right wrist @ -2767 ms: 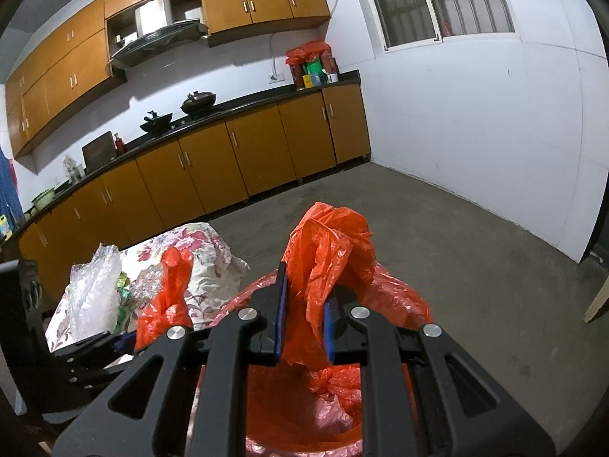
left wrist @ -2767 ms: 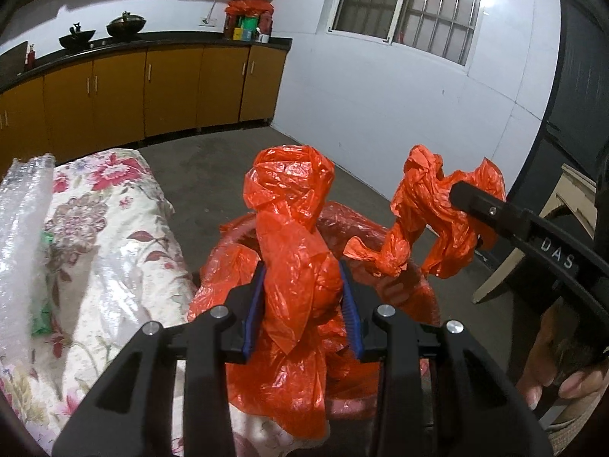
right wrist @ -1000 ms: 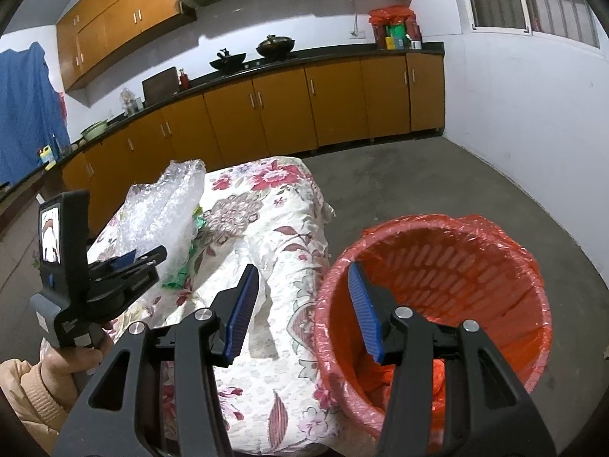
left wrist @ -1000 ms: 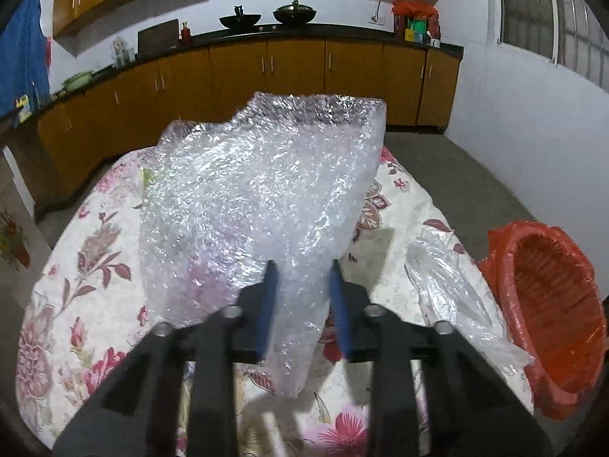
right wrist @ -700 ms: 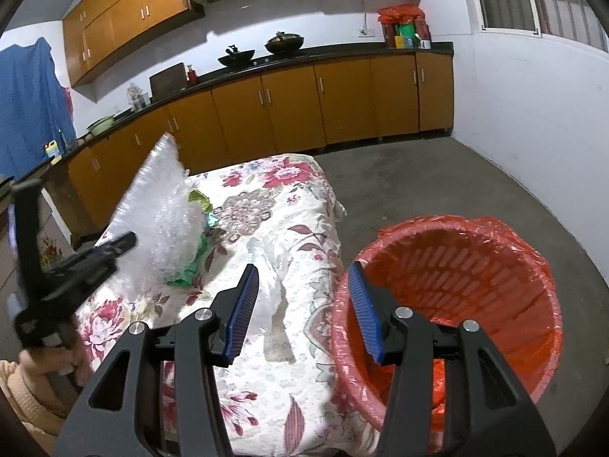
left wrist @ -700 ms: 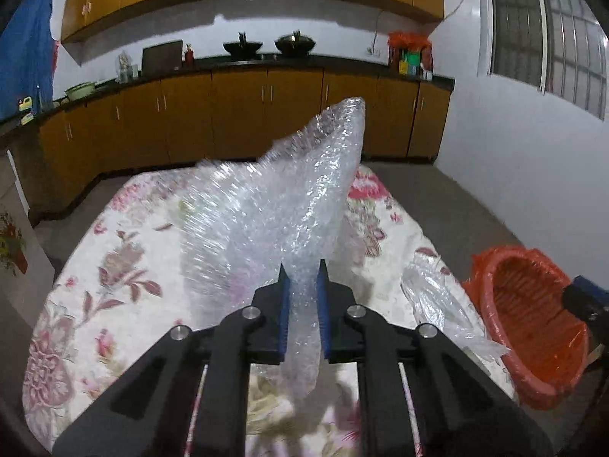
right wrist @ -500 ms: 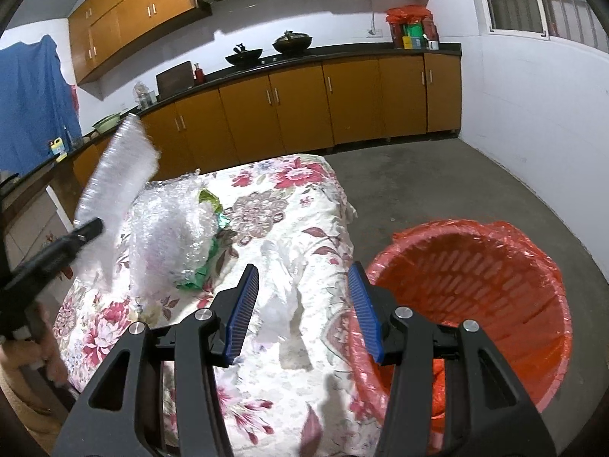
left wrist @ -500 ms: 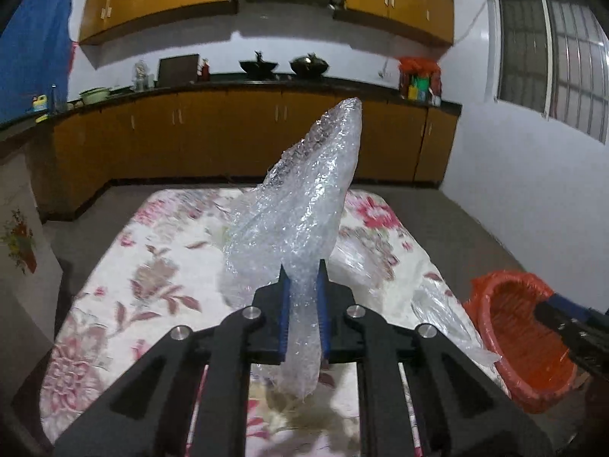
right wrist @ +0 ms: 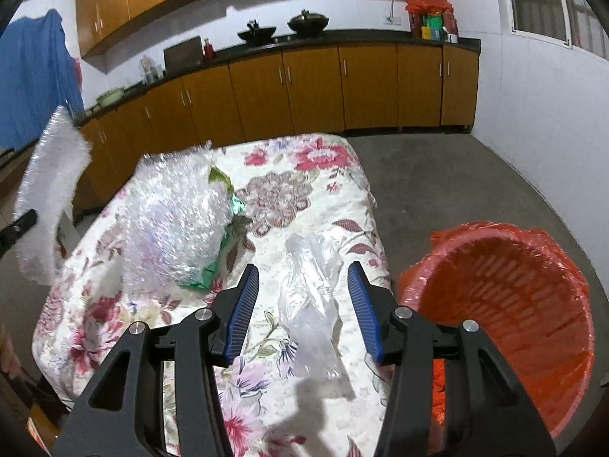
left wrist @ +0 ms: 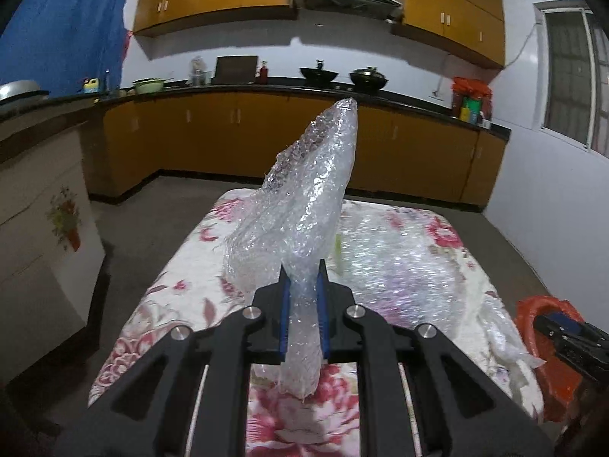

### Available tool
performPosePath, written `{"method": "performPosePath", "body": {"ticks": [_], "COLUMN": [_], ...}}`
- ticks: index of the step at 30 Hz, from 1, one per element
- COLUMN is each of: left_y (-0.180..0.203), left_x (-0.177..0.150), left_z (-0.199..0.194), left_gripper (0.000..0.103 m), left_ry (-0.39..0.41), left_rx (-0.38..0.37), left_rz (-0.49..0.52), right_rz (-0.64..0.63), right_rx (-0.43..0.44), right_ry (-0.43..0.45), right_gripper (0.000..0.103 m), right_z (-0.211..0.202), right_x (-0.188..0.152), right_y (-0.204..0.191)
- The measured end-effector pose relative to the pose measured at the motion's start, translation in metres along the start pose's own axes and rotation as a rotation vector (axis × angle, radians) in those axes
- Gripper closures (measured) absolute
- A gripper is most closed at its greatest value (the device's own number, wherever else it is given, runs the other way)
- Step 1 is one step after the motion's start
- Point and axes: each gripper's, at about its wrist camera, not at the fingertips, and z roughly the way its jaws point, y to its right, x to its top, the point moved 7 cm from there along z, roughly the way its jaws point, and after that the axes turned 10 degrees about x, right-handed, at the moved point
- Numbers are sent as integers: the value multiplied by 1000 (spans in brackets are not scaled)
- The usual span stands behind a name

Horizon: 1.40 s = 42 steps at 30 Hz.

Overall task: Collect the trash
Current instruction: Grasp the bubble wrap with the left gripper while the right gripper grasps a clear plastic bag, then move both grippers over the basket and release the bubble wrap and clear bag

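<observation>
My left gripper is shut on a sheet of bubble wrap and holds it up above the floral-cloth table; the sheet also shows at the far left of the right wrist view. A second piece of bubble wrap lies on the table over a green wrapper. My right gripper is open, just above a clear plastic bag on the table. An orange-lined trash basket stands on the floor right of the table.
Wooden cabinets and a dark counter with pots run along the back wall. A blue cloth hangs at left. A white cabinet stands left of the table. Grey floor lies between table and wall.
My left gripper closed on the bubble wrap and lifted it off the table. My right gripper stayed open and shifted left from the basket to above the clear bag.
</observation>
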Motion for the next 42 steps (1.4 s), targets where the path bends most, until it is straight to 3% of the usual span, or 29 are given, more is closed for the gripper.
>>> {"method": "performPosePath", "body": {"ticks": [4,13,16,19,29,42], "left_y": [-13,-25,-23,-20,22,126], "left_x": [-1,-3,-3,0,5,-8], "left_z": [3,6,5,2,-18,-57], "left_gripper": [89,89,89,89,90,90], "left_ry": [-5,-15,-16,-10,16,19], "left_rx": [15,22,15,0,-95,-325], "left_rz": [-14,-30,-27,-18,30,126], "right_rz": [6,36,12,26,99,171], "right_rx": [-29,-44,-48,-27,3,-122], "right_ry": [-56,-167,-177,-154,8,176], "right_gripper": [62,63,79,87,89,89], "right_z": [25,64,66,54,-26,-110], "right_x": [-7,-27,-30,-25,-3,11], "right_y": [3,10,8,9,29,86]}}
